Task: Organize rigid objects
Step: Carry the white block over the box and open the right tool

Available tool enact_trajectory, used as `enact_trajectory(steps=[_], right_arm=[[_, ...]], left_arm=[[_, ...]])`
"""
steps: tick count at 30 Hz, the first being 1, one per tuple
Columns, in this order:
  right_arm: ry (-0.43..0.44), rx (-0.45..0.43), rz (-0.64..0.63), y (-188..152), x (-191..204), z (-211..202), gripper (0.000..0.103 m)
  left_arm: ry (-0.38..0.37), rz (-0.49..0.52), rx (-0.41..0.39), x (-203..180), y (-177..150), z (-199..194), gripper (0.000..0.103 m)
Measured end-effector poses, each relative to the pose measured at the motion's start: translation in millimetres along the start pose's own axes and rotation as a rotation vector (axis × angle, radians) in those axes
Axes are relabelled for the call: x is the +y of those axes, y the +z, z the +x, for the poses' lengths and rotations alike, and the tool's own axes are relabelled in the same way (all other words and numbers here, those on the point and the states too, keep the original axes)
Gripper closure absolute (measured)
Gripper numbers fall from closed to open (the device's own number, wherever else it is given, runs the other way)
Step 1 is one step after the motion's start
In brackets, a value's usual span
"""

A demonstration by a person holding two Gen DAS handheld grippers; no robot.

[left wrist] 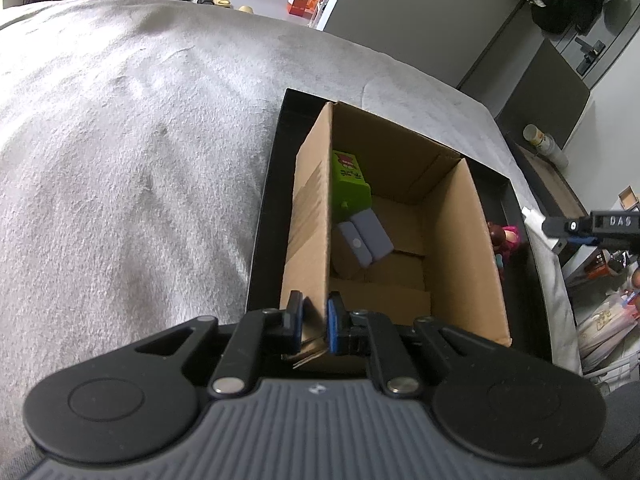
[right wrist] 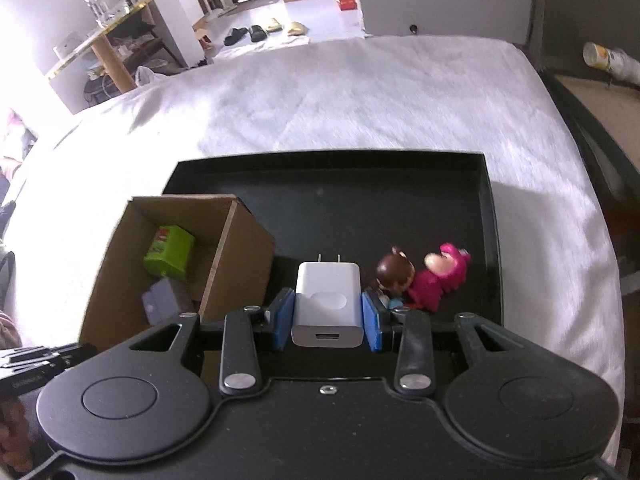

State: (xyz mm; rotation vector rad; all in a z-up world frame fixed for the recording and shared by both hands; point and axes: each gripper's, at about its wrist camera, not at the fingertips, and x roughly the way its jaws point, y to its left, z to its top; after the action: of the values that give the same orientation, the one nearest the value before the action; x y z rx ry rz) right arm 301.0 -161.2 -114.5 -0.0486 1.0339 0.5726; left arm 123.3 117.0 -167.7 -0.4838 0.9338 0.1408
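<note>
The right gripper (right wrist: 328,314) pinches a white charger (right wrist: 327,306) between its blue pads, prongs pointing away, above the black tray's (right wrist: 490,208) near edge, just left of a brown-haired figurine (right wrist: 394,272) and a pink figurine (right wrist: 438,276) lying in the tray. The left gripper (left wrist: 314,322) is clamped on the near-left wall of the cardboard box (left wrist: 308,216), which stands at the tray's left and holds a green toy block (left wrist: 350,188) and a grey-blue case (left wrist: 366,238)

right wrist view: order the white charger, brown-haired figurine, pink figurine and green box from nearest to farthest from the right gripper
1. white charger, clamped in the right gripper
2. brown-haired figurine, just right
3. pink figurine, further right
4. green box, inside the cardboard box, left
</note>
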Motion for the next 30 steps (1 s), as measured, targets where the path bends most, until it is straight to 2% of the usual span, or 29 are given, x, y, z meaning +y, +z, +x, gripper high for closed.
enact_trajectory(steps=[14, 30], right_arm=[[0.019, -0.025, -0.080, 27.3, 48.7, -6.9, 0.067], [0.024, 0.021, -0.160, 33.0, 105.6, 18.3, 0.067]], left_arm=[[-0.034, -0.013, -0.009, 6.0, -1.3, -0.2, 0.091], [-0.073, -0.020, -0.011, 11.8, -2.0, -0.4, 0.090]])
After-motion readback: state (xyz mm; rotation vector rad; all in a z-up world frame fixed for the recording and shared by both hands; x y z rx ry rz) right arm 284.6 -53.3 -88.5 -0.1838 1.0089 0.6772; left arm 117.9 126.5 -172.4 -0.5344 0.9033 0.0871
